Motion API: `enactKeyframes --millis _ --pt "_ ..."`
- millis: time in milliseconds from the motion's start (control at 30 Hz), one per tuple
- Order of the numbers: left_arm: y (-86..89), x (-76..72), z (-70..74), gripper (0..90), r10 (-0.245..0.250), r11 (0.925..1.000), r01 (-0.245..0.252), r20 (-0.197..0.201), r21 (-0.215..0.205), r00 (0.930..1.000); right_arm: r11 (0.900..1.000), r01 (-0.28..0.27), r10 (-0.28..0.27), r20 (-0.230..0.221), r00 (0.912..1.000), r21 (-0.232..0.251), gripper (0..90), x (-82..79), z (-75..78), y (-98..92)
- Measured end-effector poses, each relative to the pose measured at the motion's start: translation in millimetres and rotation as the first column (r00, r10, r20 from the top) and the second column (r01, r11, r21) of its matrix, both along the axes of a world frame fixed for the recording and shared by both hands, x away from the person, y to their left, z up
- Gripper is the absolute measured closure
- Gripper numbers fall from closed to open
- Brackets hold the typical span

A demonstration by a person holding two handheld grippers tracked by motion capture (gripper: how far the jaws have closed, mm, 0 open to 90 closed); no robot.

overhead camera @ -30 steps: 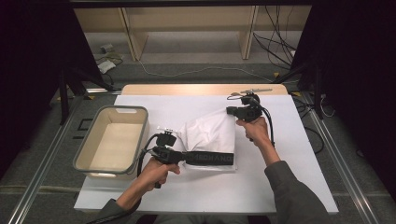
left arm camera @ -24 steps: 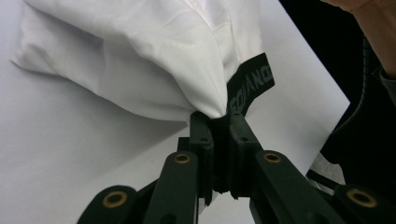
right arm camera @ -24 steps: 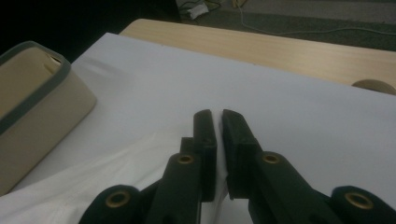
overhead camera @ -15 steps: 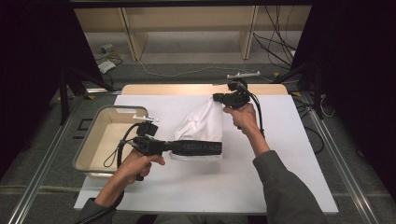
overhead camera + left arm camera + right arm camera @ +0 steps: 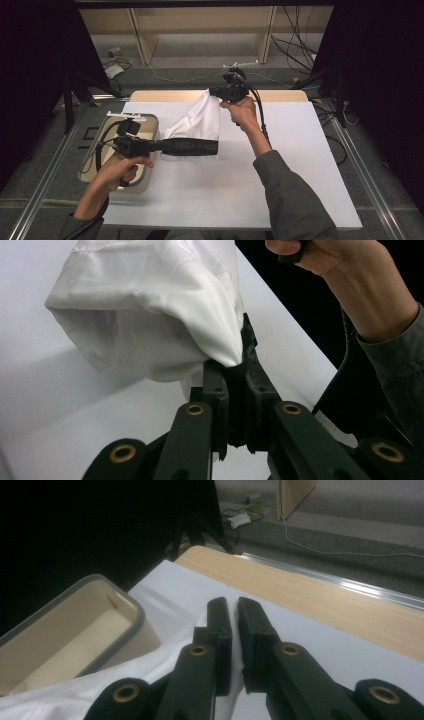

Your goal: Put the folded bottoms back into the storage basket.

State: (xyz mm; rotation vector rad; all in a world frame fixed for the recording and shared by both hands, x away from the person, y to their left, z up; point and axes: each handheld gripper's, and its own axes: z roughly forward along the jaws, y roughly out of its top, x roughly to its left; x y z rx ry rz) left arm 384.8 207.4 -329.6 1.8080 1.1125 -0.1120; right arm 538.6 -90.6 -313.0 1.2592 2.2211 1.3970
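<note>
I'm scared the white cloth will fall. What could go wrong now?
The left gripper pinches just a small bunch of the white cloth, so it might slip free. The right gripper holds the far corner high; pulling harder could stretch it. The hanging part might catch on the bin.

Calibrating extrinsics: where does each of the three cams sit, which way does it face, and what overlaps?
High view: above the person's side, facing forward and down on the white-covered table; both forearms, left gripper and right gripper hold the white cloth garment.
Left gripper view: on the left gripper, looking along jaws shut on the garment; the other hand shows.
Right gripper view: on the right gripper, facing the beige plastic bin.
Shared: garment and table in all three.
</note>
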Motion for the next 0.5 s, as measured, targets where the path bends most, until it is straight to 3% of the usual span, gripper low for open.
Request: enactKeyframes --millis 500 --pt "49.4 -11.3 20.5 82.5 0.057 0.9981 -0.056 0.038 -0.025 0.9976 0.998 -0.051 0.051 0.036 0.9981 0.019 85.3 5.2 21.0 57.0"
